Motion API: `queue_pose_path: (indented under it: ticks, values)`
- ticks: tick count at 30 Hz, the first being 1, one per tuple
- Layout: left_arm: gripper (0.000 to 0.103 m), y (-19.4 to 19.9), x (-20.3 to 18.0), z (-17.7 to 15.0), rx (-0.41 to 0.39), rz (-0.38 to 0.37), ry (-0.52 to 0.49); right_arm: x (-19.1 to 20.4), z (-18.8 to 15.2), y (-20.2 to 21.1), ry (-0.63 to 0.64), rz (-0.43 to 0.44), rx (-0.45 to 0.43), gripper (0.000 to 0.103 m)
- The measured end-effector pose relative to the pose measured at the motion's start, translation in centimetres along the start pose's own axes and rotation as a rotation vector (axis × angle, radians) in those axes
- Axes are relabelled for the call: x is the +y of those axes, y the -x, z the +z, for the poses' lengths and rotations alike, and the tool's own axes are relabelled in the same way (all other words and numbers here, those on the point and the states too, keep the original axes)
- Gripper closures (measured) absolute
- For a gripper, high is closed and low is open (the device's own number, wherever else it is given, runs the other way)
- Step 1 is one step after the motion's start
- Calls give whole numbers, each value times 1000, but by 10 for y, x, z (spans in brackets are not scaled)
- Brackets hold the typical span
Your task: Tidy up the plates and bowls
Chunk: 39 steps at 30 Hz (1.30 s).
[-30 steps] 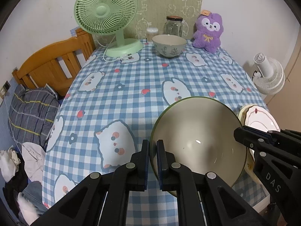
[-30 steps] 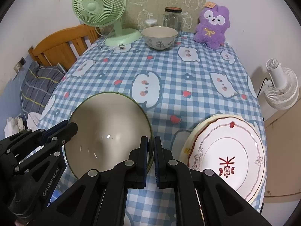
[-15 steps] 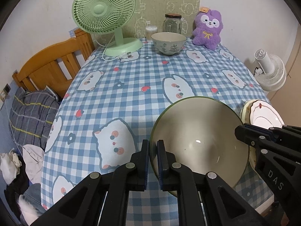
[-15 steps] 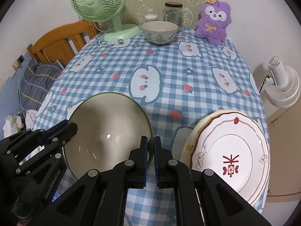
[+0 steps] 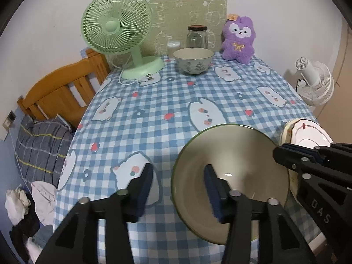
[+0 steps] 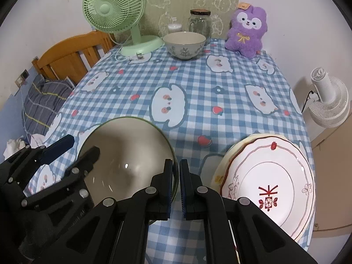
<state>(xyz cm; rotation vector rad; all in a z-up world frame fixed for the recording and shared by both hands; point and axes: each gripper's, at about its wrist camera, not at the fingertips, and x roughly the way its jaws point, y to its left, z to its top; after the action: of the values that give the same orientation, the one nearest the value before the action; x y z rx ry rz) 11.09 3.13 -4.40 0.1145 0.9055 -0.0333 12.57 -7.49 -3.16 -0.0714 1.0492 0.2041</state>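
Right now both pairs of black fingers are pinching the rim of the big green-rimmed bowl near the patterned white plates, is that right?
Not quite. Only the right gripper pinches the rim of the big green-rimmed bowl. The left gripper has just been opening: in the left wrist view its fingers stand apart, straddling the rim without pressing it. The bowl does sit beside the patterned white plates.

A blue-and-white checked tablecloth (image 6: 198, 92) printed with white bears and red strawberries covers the table. The wide beige ceramic bowl (image 6: 123, 154) has a dark green rim. The white plate (image 6: 270, 189) carries thin brown lines and a red flower mark. The small cream bowl (image 6: 184, 44) shows grey-green leaf sprigs. Mint-green desk fan (image 6: 114, 8), purple plush toy (image 6: 246, 30).
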Motion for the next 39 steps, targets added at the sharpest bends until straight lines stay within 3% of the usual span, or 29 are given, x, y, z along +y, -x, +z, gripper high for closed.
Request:
queue_pose_path:
  ticks: [13,39]
  values:
    - [36,-4,1,14,5,-21,18,-1,8,0,13,6,-11,93]
    - [32,17,-5,79,-76,-22,25,-17,61,29,42,-4,-103,93]
